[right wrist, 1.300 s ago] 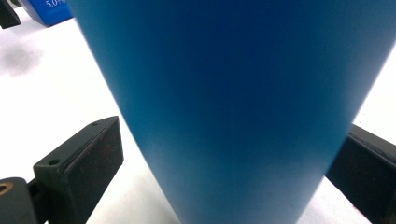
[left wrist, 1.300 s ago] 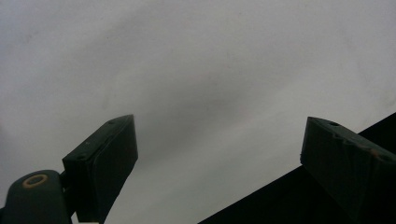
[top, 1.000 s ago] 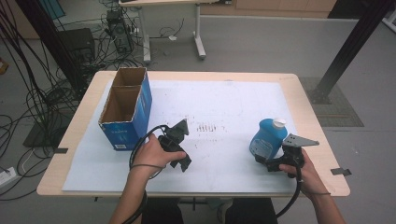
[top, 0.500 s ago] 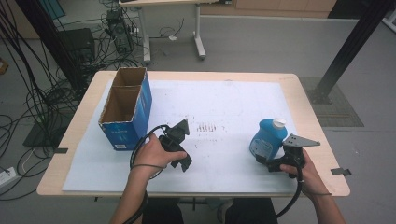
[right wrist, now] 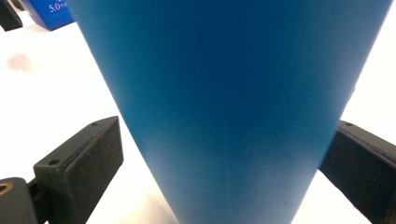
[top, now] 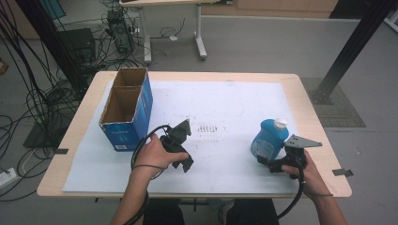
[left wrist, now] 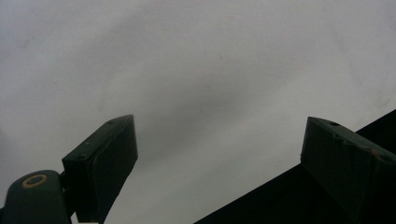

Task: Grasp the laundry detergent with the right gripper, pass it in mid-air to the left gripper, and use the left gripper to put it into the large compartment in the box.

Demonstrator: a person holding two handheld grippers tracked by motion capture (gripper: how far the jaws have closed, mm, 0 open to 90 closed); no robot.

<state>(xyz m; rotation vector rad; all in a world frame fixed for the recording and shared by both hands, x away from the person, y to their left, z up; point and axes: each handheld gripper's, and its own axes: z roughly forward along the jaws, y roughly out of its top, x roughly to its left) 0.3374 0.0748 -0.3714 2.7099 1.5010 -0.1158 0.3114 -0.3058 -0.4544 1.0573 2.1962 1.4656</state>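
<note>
A wooden table (top: 309, 101) is covered by a large white sheet (top: 225, 103), and every place here is given from the blue bottle (top: 267, 138). Well to the left of the bottle, at the sheet's edge, a blue cardboard box (top: 126, 108) is stood with its top open, seemingly ready for something to be put in. The bottle itself is stood upright near the right edge of the sheet, its white cap (top: 280, 123) on top. Just in front of the bottle the right gripper (top: 271, 164) is held low by the person's hand; in the right gripper view the jaws are seen spread wide on both sides of the blue body, the right one close to touching, the left one apart, so the bottle is framed but probably not yet gripped. Between bottle and box the left gripper (left wrist: 219, 168) is kept idle, its jaws wide and empty over bare sheet.
</note>
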